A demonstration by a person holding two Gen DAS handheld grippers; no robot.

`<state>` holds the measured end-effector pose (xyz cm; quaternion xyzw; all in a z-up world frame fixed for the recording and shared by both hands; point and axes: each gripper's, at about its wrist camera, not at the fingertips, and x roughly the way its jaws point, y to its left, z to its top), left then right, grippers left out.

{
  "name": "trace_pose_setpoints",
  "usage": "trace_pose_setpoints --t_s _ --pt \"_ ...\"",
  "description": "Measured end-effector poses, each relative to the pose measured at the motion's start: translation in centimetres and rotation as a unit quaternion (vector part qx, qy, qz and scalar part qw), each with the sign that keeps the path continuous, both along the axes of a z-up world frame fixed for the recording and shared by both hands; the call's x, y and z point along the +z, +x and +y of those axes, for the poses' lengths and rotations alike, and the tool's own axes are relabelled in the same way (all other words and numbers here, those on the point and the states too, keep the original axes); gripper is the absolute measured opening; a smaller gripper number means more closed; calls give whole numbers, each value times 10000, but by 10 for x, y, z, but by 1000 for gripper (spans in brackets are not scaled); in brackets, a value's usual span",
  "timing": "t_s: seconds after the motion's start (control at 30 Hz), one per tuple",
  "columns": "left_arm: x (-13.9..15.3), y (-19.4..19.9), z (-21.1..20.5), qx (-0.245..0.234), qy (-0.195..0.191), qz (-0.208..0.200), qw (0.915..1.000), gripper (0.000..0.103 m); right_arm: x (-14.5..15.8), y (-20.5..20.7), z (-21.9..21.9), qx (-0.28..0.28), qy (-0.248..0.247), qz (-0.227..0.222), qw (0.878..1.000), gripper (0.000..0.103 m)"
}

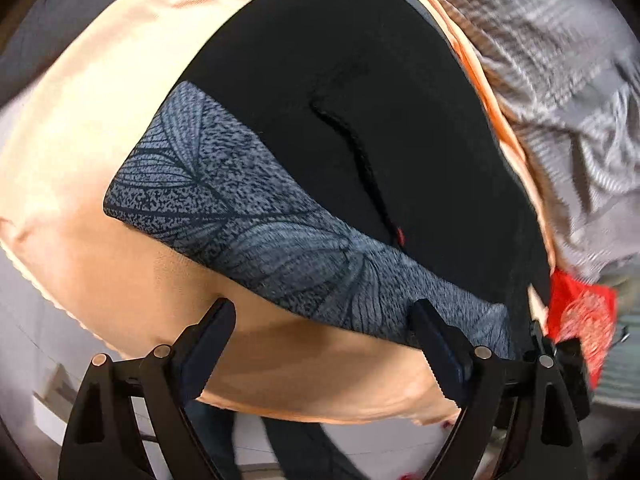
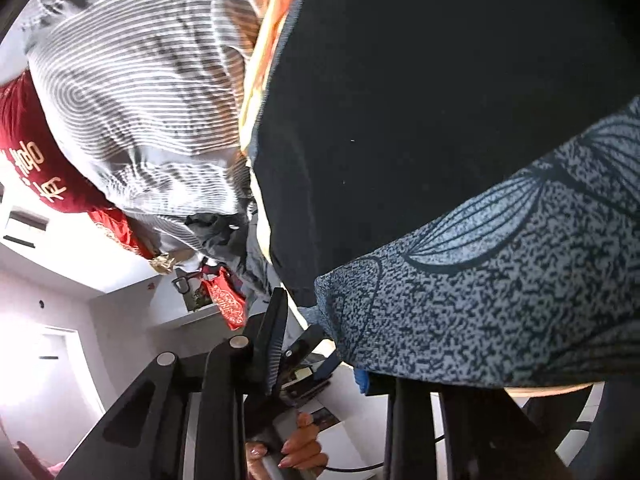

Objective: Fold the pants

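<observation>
Peach sheet beside the pants gives me room; striped bedding and red cloth crowd the other edge.

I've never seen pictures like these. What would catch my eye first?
Probably the black pants with a blue-grey leaf-patterned band, spread across a peach-coloured sheet and filling the middle of the left view. Below them the left claw stands wide open. In the right view, a grey-and-white striped cloth lies bunched at upper left.

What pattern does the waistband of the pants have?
Speckled blue-grey waistband with dark leaf outlines; the left wrist view shows it best.
</observation>
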<state>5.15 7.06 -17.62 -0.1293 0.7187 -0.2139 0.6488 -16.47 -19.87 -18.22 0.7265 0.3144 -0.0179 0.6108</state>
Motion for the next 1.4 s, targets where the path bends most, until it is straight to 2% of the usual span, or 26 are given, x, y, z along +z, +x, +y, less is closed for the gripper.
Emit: trace_pose_setpoints --t_s 0.23,0.4,0.43,0.5,0.53,0.57,0.6,0.63,0.67,0.77,0.8,0.87,1.03,1.2,1.4 --pt "-11 3 -3 409 -605 344 9967 90 11 -6 -5 -115 188 -290 9993 32" --pt "-16 5 -4 683 -1021 434 9915 89 18 -5 -5 -162 271 -352 9989 32" --pt "-14 8 -4 709 -1061 365 9912 85 18 -5 -4 -173 196 -452 9986 32" --pt "-7 16 -4 648 -899 93 9938 57 19 -2 -4 -117 164 -362 9991 32" --pt "-5 20 -3 598 -806 25 9949 49 19 -3 -4 -77 121 -311 9994 32" --pt "-2 23 -2 556 -730 -70 9958 32 20 -1 -3 -43 77 -263 9996 32" --pt "0 26 2 488 -634 -131 9967 24 20 0 -3 -2 16 -194 9998 31" --pt "4 28 3 384 -575 -193 9974 23 21 1 -2 38 -48 -107 9999 28" --pt "12 29 4 308 -548 -313 9975 18 22 3 -2 82 -104 -9 9999 22" --pt "41 28 -1 -199 -417 -821 9955 18 30 4 -3 189 -325 273 9989 11" --pt "58 27 -8 -432 -375 -1099 9923 18 34 4 -6 210 -395 315 9985 11" --pt "81 31 -19 -650 -355 -1365 9879 18 45 8 -12 245 -524 288 9979 11" --pt "113 62 -51 -789 -442 -1567 9835 18 81 29 -39 591 -896 211 9940 11" --pt "116 97 -105 -996 -124 -1889 9769 18 92 73 -89 1127 -1129 390 9864 11" --pt "82 152 -165 -895 196 -2037 9747 19 65 133 -151 1472 -971 698 9818 12"
